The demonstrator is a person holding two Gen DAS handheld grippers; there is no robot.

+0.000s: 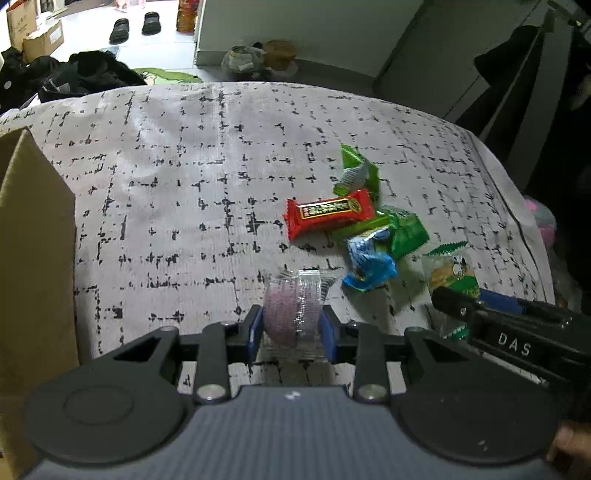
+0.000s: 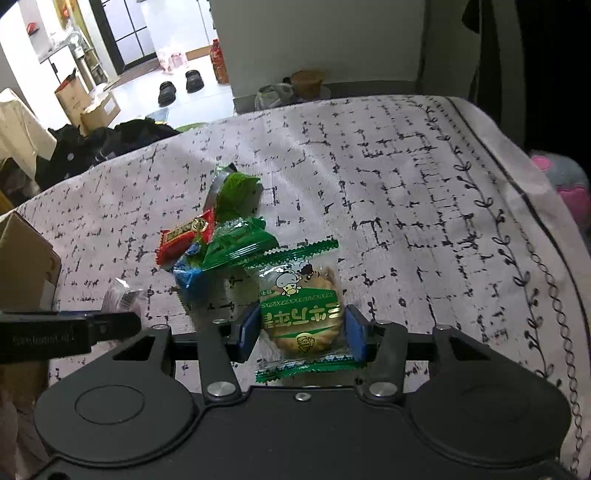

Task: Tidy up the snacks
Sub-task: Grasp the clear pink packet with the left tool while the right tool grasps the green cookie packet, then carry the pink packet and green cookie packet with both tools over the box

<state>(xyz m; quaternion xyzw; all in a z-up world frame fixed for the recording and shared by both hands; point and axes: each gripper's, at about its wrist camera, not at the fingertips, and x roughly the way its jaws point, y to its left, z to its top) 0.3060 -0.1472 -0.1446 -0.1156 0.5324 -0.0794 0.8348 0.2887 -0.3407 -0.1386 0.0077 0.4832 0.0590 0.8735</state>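
In the left wrist view my left gripper [image 1: 291, 330] is shut on a round pink snack in a clear wrapper [image 1: 291, 302], its blue pads pressing both sides just above the patterned tablecloth [image 1: 184, 184]. In the right wrist view my right gripper [image 2: 301, 334] is shut on a green-trimmed cookie packet [image 2: 301, 317], a pad against each edge. A small pile lies beyond: a red bar [image 1: 328, 216], two green packets [image 1: 358, 173] [image 1: 402, 229] and a blue packet [image 1: 369, 262]. The right gripper's finger [image 1: 454, 302] reaches in from the right of the left view.
A brown cardboard box [image 1: 33, 258] stands at the table's left edge, also the cardboard box [image 2: 26, 266] in the right view. The tablecloth drops off at the right edge [image 2: 535, 221]. Dark clothing [image 1: 88, 74] and shoes [image 1: 135, 26] lie on the floor beyond.
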